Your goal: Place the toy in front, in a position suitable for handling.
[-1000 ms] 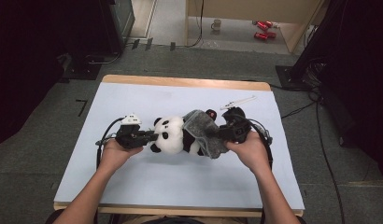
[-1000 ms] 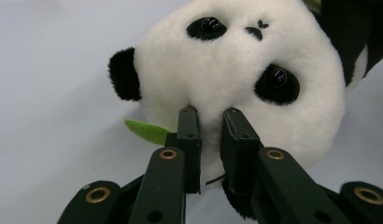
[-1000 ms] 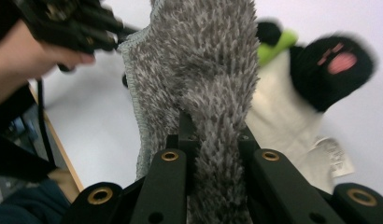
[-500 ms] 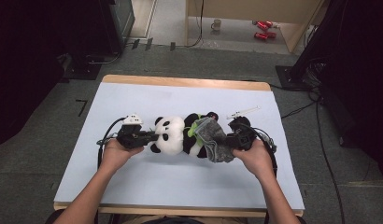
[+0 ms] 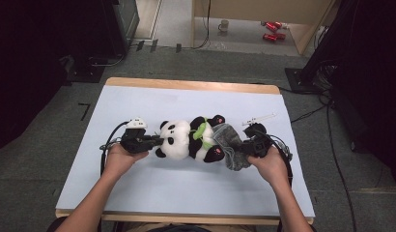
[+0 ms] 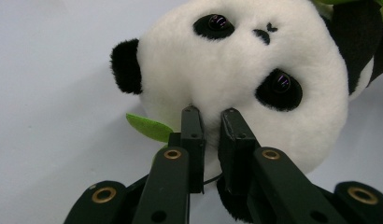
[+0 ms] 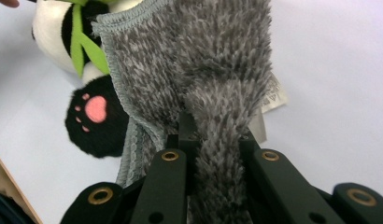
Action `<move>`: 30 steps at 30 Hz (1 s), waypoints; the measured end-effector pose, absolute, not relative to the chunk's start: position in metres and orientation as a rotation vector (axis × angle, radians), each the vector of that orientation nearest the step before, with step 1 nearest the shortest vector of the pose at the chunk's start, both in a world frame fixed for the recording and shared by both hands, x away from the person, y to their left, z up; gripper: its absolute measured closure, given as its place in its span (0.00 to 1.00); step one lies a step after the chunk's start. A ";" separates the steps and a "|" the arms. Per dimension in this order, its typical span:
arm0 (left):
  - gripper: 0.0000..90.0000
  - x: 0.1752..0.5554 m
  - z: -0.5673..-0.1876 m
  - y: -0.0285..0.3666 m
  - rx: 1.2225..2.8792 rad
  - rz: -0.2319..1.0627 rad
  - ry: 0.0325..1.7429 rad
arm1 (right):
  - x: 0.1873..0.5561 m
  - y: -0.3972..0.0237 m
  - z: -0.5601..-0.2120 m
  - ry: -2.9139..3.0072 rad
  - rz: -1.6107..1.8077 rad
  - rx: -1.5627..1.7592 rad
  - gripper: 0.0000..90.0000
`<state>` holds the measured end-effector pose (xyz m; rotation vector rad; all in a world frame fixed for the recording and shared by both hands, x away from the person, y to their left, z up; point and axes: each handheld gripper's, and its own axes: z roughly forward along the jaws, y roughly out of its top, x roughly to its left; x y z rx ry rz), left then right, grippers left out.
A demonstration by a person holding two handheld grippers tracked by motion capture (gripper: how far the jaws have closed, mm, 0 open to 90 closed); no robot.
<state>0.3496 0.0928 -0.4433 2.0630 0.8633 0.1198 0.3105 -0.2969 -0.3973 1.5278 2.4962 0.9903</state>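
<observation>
A plush panda [image 5: 184,140] lies on its side across the middle of the white table [image 5: 186,193], head toward the person's left, legs toward the right. A grey fluffy cloth [image 5: 231,145] covers its lower end, so in the high view the hind part of the body is hidden and only one black foot with a pink paw print [image 5: 214,153] and another foot at the far side peep out.

The left claw [image 5: 155,140] sits at the panda's head. In the left gripper view its jaws are nearly together, pinching a small tuft of white fur on the head [image 6: 236,60] between the tips; they have just been closing a little further on that fur. A green felt leaf [image 6: 147,127] pokes out beside the jaws, its base hidden behind them. The lower part of the head is cut off by the claw's own arms.

The right claw [image 5: 244,147] is at the cloth's right end. In the right gripper view a gathered fold of the grey cloth [image 7: 217,84] runs down between the jaws, which are clamped on it; the fingertips themselves are buried in the pile and cannot be made out. A white care label [image 7: 273,93] shows at the cloth's edge, its print too small to read. The pink-padded foot [image 7: 94,121] lies just beside the cloth's hem, and the panda's green ribbon [image 7: 82,42] is cut off at the top edge.
</observation>
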 end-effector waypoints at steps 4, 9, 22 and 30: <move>0.91 0.350 -0.444 0.093 2.055 0.115 0.871 | 0.309 -0.305 -0.392 2.468 1.020 1.551 0.90; 0.91 0.351 -0.444 0.093 2.051 0.117 0.871 | 0.304 -0.303 -0.364 2.441 1.088 1.500 0.90; 0.91 0.351 -0.443 0.094 2.053 0.113 0.872 | 0.302 -0.247 -0.346 2.555 1.160 1.334 0.90; 0.91 0.351 -0.444 0.093 2.051 0.099 0.868 | 0.303 -0.258 -0.378 2.575 1.148 1.402 0.90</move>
